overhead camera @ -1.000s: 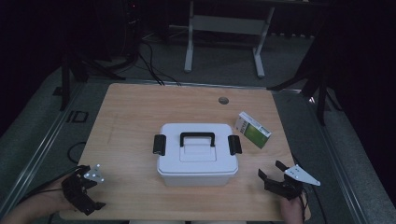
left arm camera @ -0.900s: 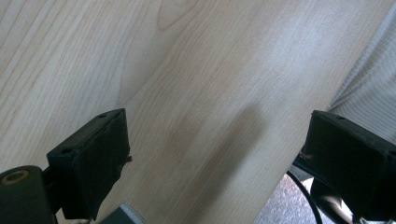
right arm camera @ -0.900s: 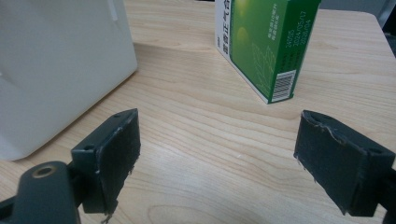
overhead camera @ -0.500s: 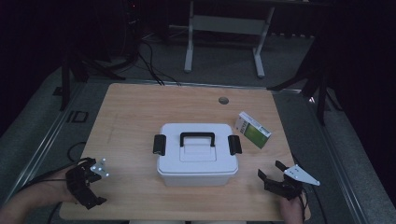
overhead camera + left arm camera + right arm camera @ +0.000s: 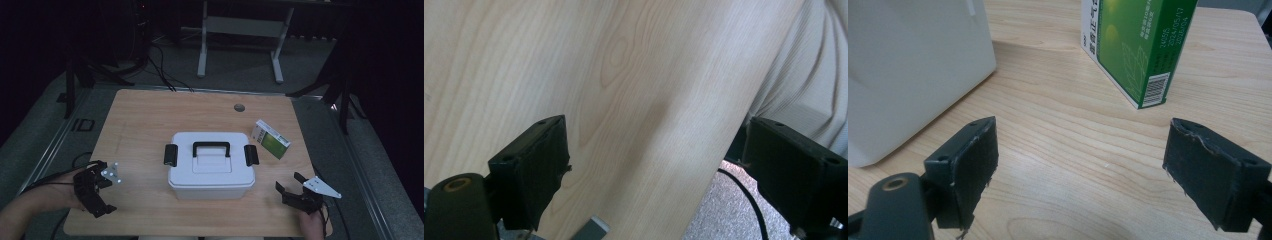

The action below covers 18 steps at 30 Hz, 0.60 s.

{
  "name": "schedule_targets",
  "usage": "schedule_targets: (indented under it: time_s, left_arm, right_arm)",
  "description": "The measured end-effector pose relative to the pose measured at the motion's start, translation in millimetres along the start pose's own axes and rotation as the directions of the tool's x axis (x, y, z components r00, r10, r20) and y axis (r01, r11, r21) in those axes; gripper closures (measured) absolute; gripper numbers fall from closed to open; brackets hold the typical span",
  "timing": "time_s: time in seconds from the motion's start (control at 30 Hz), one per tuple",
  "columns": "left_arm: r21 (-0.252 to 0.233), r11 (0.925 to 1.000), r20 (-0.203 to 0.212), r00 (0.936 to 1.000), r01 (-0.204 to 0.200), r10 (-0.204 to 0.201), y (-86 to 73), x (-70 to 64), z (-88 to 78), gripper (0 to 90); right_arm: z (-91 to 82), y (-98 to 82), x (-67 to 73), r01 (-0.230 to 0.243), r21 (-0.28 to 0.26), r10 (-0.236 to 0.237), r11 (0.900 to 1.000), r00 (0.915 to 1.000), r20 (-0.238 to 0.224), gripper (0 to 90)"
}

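Since a second ago the left gripper (image 5: 95, 192) has rolled over at the counter's (image 5: 145, 125) near-left corner, jaws wide and empty. The right gripper (image 5: 295, 192), also wide, waits near-right. Farther off, the white box (image 5: 209, 165) remains latched, green carton (image 5: 270, 139) beside it: probably nothing begun.

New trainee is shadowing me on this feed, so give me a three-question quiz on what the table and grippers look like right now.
1. True or false: the green box lies inside the white storage bin.
2. Multiple choice: what is between the right gripper's fingers? A) the green box B) the bin's handle C) nothing
3. Fill in: the left gripper sits near the table's ______ edge, on the person's left side.

Key
1. False. The box rests on the table, right of the bin and a little behind it; the bin's lid is shut, both black latches down.
2. C. The fingers are spread, with bare wood between them.
3. Front (the person's side); its fingers are open too.
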<state>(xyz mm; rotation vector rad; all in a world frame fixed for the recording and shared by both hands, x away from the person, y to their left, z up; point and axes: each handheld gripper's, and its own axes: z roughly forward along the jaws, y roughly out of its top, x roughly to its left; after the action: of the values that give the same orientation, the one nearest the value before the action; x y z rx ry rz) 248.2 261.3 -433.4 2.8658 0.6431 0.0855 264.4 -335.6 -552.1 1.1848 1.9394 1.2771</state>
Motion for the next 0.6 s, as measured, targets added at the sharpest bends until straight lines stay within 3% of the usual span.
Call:
schedule_targets:
  time_s: [0.4,0.6]
  left_arm:
    - [0.009,0.9984,-0.002,0.9984,-0.056,0.056,34.8,0.9,-23.0,13.9]
    - [0.01,0.9957,-0.025,0.9954,-0.092,0.092,58.1,0.4,-36.1,13.9]
  right_arm:
    - [-0.1,0.0,0.2,0.004,0.001,-0.004,1.0,1.0,-0.003,13.8]
    - [-0.5,-0.1,-0.2,0.004,-0.001,-0.004,1.0,1.0,-0.005,13.8]
